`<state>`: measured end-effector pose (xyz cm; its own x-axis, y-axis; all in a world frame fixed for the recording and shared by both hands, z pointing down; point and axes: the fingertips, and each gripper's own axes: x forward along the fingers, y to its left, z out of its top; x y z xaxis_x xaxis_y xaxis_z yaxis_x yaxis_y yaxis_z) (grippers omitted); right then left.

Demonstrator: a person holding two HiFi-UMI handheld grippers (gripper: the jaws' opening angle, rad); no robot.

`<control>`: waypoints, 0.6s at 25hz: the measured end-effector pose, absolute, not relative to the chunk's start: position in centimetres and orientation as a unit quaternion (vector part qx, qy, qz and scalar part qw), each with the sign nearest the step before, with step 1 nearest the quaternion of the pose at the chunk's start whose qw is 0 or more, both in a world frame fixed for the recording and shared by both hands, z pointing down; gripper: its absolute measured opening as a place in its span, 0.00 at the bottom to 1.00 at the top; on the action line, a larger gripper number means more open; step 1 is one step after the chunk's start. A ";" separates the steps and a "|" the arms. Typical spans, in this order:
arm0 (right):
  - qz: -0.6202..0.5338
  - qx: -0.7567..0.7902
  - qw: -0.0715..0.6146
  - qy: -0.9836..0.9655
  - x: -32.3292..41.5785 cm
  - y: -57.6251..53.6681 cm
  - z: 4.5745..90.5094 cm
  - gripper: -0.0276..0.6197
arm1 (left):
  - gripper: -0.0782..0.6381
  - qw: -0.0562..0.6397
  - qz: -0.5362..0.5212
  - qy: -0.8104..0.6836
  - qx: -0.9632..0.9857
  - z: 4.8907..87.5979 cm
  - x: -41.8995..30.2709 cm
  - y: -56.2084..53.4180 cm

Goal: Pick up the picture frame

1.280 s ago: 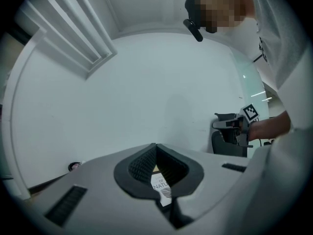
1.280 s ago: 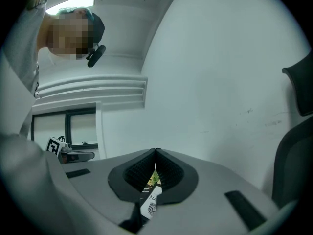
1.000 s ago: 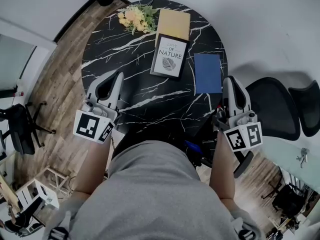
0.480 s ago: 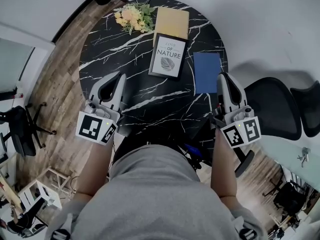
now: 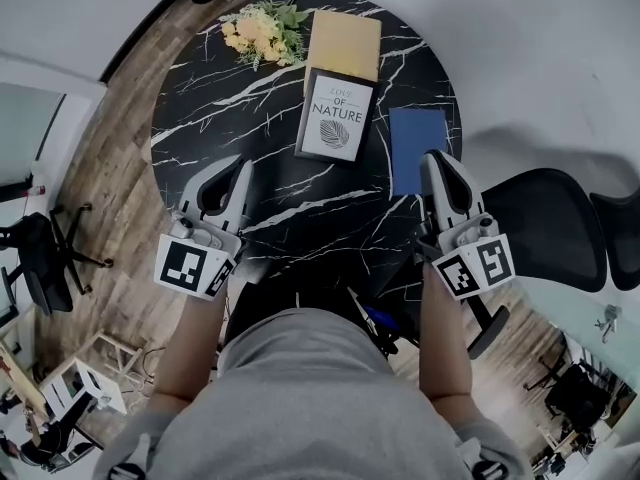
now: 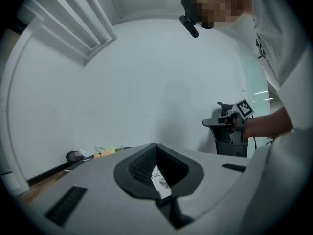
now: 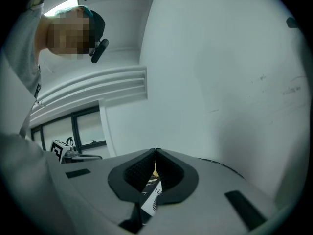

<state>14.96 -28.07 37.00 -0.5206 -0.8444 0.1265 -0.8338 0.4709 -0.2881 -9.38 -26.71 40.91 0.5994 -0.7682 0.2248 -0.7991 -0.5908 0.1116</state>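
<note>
Head view: the frame lies flat on the table, left of a blue book. The left gripper and right gripper are both near it, not touching.

Left gripper view: jaws clenched, empty, the frame's print showing behind them.

Right gripper view: jaws clenched too, holding nothing.

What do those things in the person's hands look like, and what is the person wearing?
The left hand-held gripper and the right hand-held gripper are light grey tapering shells, lined inside with dark ribbed pads. Each carries a cube with black-and-white square markers. The person wears a grey shirt that leaves the forearms bare.
</note>
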 end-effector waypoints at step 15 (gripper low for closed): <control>-0.202 -0.486 0.001 0.850 14.3 -31.9 42.8 0.09 | 0.12 0.123 0.091 -0.445 0.883 44.9 -9.5 -29.5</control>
